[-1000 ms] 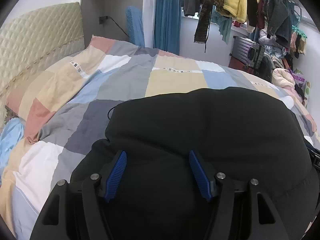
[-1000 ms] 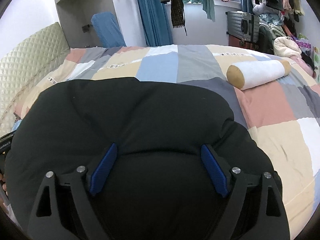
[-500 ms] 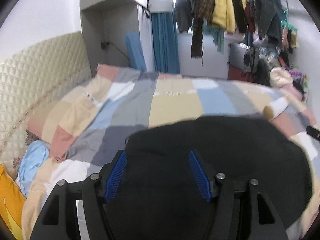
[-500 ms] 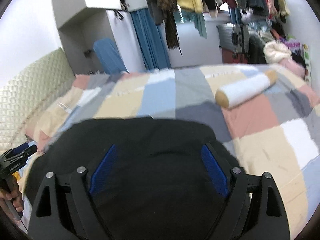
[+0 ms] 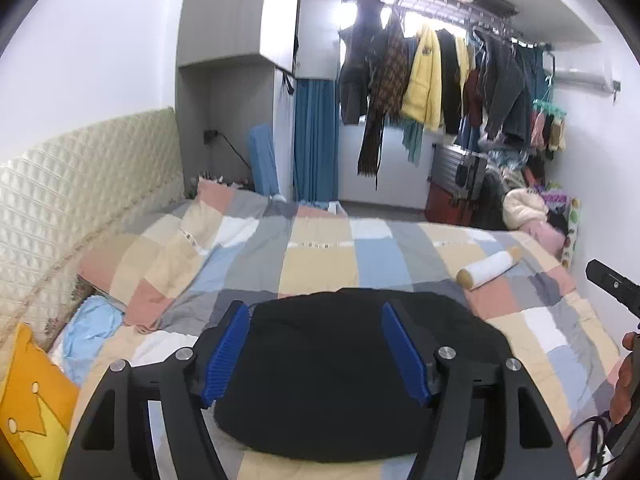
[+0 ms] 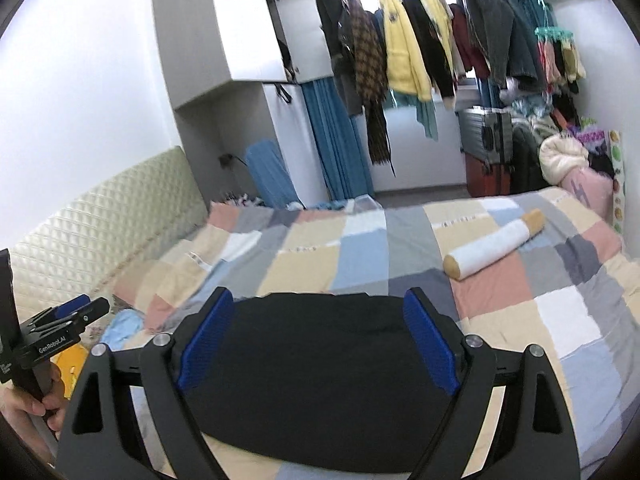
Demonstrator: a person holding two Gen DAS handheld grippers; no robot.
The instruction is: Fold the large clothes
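I see the black garment [image 5: 340, 376] lying in a folded, rounded heap on the patchwork quilt [image 5: 320, 264] at the near edge of the bed. My left gripper [image 5: 314, 354] hangs above it with its blue fingers [image 5: 226, 354] spread wide, holding nothing. My right gripper [image 6: 316, 346] does likewise, fingers [image 6: 430, 346] apart and empty. A white bolster [image 6: 494, 244] lies well apart to the right.

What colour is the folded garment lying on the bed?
Black: the folded garment is plain black, with no pattern visible. The right wrist view shows it best.
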